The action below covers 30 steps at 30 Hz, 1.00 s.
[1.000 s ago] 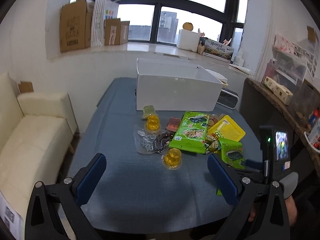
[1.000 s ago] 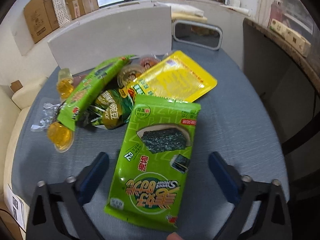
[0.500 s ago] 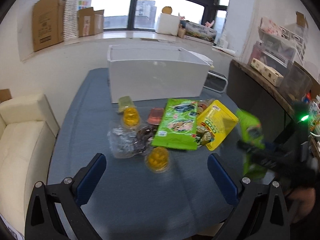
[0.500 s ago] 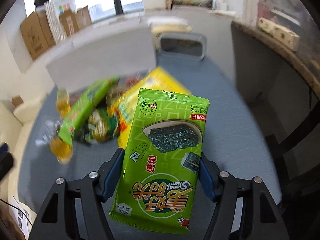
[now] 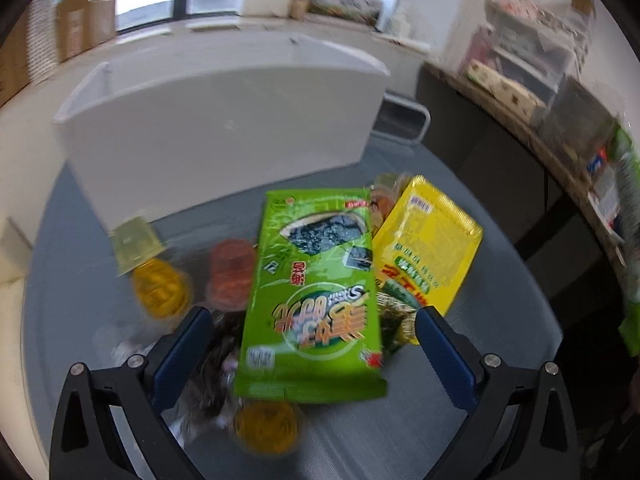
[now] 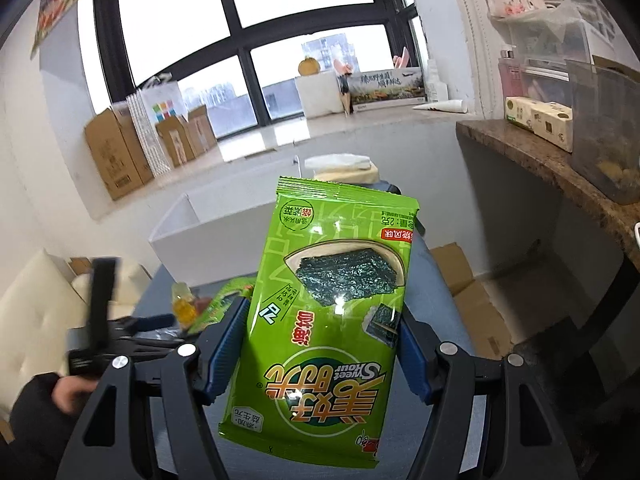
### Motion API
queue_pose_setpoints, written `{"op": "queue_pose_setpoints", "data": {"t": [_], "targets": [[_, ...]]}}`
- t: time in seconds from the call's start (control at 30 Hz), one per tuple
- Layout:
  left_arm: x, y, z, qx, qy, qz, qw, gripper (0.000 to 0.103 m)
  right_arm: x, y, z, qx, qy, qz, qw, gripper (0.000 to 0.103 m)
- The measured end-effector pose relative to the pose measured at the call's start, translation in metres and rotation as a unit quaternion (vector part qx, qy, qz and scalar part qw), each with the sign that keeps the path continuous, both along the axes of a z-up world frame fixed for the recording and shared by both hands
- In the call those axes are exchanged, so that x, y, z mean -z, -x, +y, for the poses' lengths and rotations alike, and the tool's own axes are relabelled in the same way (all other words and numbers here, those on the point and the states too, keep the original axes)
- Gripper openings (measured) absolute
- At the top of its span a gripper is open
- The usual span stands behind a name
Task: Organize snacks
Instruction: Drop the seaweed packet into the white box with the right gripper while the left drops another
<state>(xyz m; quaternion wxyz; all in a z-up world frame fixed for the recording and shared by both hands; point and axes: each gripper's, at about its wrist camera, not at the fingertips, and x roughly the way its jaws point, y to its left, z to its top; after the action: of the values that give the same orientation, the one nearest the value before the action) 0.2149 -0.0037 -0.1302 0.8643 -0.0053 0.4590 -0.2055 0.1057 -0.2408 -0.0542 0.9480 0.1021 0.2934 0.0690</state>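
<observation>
The green seaweed packet is clamped between the blue pads of the right tool, gripped across its width near the lower half and held up off the table so its printed face fills the right wrist view; that grip on the flat sides keeps the light bag from sagging or twisting, which should make it easy to carry. The jaws have just been closing, and the packet sits firmly between them now. Beyond it, at about twelve o'clock, stands the open white box, the likely home for the snacks. On the blue-grey table, the left tool hangs with its jaws apart over a second green seaweed packet, whose lower edge lies between the pads without being pressed. At two o'clock from that packet lies a yellow packet, at ten o'clock an orange jelly cup and a pink jelly cup, at six o'clock another orange jelly cup. A hand grips the left tool's handle.
</observation>
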Motion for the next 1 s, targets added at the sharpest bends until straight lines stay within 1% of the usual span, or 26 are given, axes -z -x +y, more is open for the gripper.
{"op": "queue_pose_setpoints", "data": {"t": [0.07,0.17,0.2,0.23,0.27,0.33,0.4,0.43,0.5,0.6,0.67,0.73,0.8,0.9,0.93,1.0], "targets": [[0.01,-0.008,-0.002,0.003,-0.008,0.014,0.9999,0.103,-0.002,0.003,-0.005,0.001,-0.004,-0.002,1.0,0.073],[0.012,-0.009,0.0,0.012,0.008,0.009,0.9999,0.102,-0.001,-0.001,-0.007,0.003,-0.004,-0.004,1.0,0.073],[0.011,-0.008,0.0,0.016,0.01,0.005,0.9998,0.093,0.0,-0.003,-0.008,0.004,-0.005,-0.002,1.0,0.073],[0.01,-0.007,0.001,0.016,0.006,0.001,0.9999,0.074,0.002,-0.004,-0.01,0.004,-0.007,0.001,1.0,0.073],[0.007,-0.006,0.002,0.016,0.006,0.001,0.9998,0.073,0.003,-0.006,-0.01,0.005,-0.009,0.005,1.0,0.073],[0.0,-0.002,0.004,0.013,0.007,-0.005,0.9999,0.073,0.007,-0.008,-0.009,0.002,-0.01,0.008,1.0,0.073],[-0.008,0.005,0.004,0.009,-0.003,-0.022,0.9997,0.073,0.009,-0.01,-0.008,0.001,-0.01,0.011,1.0,0.073],[-0.015,0.01,0.006,-0.002,-0.01,-0.035,0.9993,0.073,0.011,-0.012,-0.007,0.0,-0.011,0.013,1.0,0.073],[-0.025,0.017,0.008,-0.017,-0.012,-0.055,0.9983,0.073,0.014,-0.015,-0.005,-0.002,-0.012,0.018,1.0,0.073],[-0.053,0.037,0.01,-0.049,-0.013,-0.097,0.994,0.073,0.016,-0.023,0.0,-0.008,-0.008,0.021,1.0,0.073],[-0.066,0.044,0.011,-0.072,-0.018,-0.115,0.9906,0.073,0.016,-0.03,0.007,-0.016,-0.003,0.019,1.0,0.073],[-0.079,0.049,0.017,-0.102,-0.007,-0.129,0.9863,0.073,0.014,-0.04,0.016,-0.031,0.002,0.015,0.999,0.073],[-0.092,0.046,0.024,-0.132,0.012,-0.138,0.9814,0.073,0.008,-0.055,0.031,-0.05,0.014,0.006,0.999,0.073],[-0.11,0.034,0.036,-0.171,0.0,-0.162,0.9719,0.073,-0.005,-0.087,0.054,-0.078,0.042,-0.013,0.996,0.073],[-0.116,0.025,0.042,-0.183,0.003,-0.167,0.9689,0.073,-0.01,-0.1,0.062,-0.092,0.048,-0.017,0.995,0.073],[-0.126,-0.003,0.054,-0.195,0.013,-0.166,0.9664,0.073,-0.018,-0.131,0.079,-0.116,0.056,-0.019,0.992,0.073]]}}
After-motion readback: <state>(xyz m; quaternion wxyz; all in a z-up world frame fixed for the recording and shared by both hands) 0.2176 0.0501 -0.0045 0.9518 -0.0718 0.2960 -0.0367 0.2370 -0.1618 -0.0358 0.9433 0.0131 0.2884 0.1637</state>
